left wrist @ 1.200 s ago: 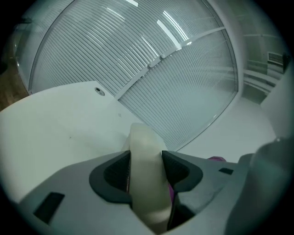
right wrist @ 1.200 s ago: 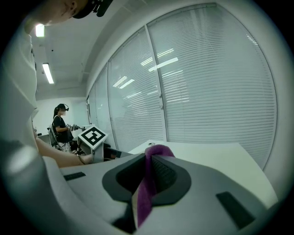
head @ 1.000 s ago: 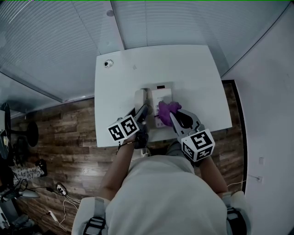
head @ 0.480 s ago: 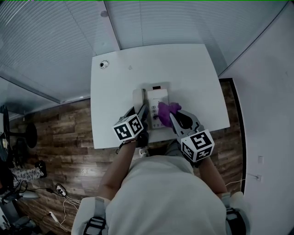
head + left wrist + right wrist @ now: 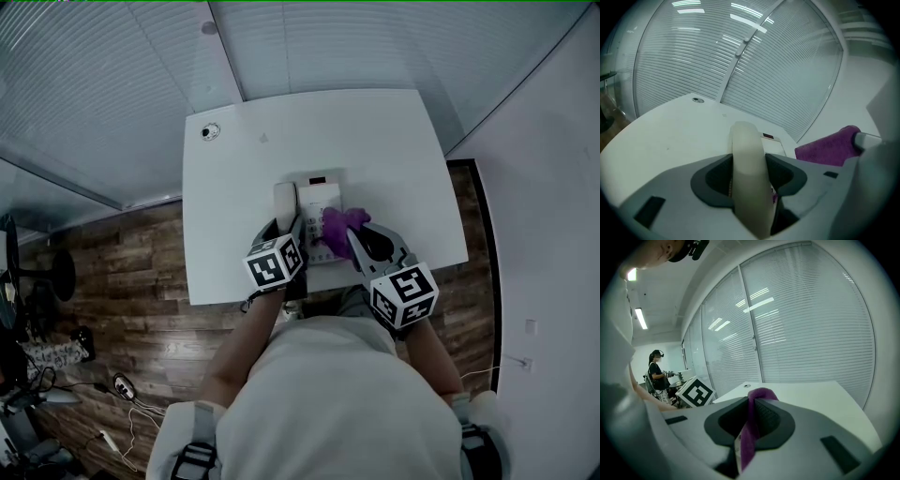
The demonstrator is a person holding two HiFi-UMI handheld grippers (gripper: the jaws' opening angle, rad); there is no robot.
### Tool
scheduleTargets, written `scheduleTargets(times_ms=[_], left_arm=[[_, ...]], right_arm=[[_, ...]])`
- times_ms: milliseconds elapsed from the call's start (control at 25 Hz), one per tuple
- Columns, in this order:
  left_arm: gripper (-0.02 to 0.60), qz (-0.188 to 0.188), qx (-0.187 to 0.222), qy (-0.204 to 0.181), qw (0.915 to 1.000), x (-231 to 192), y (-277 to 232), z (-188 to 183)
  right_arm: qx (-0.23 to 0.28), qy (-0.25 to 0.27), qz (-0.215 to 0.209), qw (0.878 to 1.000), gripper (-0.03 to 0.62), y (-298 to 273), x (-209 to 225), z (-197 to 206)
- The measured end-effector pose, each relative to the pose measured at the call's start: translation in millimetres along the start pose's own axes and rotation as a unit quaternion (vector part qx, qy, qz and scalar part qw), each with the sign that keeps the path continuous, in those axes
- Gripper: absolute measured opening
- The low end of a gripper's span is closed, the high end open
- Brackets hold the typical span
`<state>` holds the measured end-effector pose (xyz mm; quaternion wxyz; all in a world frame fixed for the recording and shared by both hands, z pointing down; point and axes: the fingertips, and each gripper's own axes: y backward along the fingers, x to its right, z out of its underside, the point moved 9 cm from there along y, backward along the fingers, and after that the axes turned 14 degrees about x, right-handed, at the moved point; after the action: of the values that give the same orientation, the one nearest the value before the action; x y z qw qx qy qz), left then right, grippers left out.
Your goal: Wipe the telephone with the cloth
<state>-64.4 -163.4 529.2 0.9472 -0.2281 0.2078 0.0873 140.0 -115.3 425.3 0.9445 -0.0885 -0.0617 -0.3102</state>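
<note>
Pinching the cream handset (image 5: 746, 140) between the fingers (image 5: 710, 180) of my left gripper (image 5: 749, 164), I have both of them pressed against its sides. The handset lies along the left side of the telephone (image 5: 323, 202). The telephone sits on the white table (image 5: 375, 141) just inside the near edge, about midway along it. My right gripper (image 5: 751, 416) has its fingers (image 5: 776, 420) closed on a purple cloth (image 5: 761, 393), with a thin fold running up between them. From the head view, the bunched cloth lies over the telephone's right part. A small round fitting (image 5: 210, 131) sits by the table's far left corner.
</note>
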Motion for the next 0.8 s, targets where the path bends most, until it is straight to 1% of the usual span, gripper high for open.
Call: scheduleTargets(times_ms=[80,160,240,280,320,480,800], left_arm=[[0.221,-0.007,0.001,-0.020,0.9998,4.0,-0.2,1.7],[0.221,-0.013,-0.003,-0.050,0.9987,9.2,-0.9,3.2],[0.221,-0.010,-0.010,-0.076,0.9970,13.7,-1.4,4.4],[0.223,-0.006,-0.013,-0.082,0.9965,14.8,-1.3,4.9],[0.227,0.000,-0.014,-0.083,0.9965,15.0,-1.0,5.2],[0.264,0.015,-0.013,-0.061,0.9980,10.9,1.6,1.4],[0.265,0.024,-0.001,-0.035,0.9991,0.1,12.3,-12.8]], right_arm=[[0.001,-0.001,-0.001,1.000,0.044,-0.5,0.3,-0.1],[0.002,-0.003,-0.004,1.000,0.044,-1.2,-0.5,-0.5],[0.003,-0.004,-0.005,1.000,0.044,-1.6,-1.9,-0.4],[0.004,-0.004,-0.006,1.000,0.044,-1.5,-2.5,-0.3],[0.005,-0.004,-0.006,1.000,0.044,-1.2,-3.1,-0.2],[0.006,-0.004,-0.005,1.000,0.044,-0.8,-5.1,-0.9],[0.006,0.000,0.002,1.000,0.044,-4.4,-12.1,-2.4]])
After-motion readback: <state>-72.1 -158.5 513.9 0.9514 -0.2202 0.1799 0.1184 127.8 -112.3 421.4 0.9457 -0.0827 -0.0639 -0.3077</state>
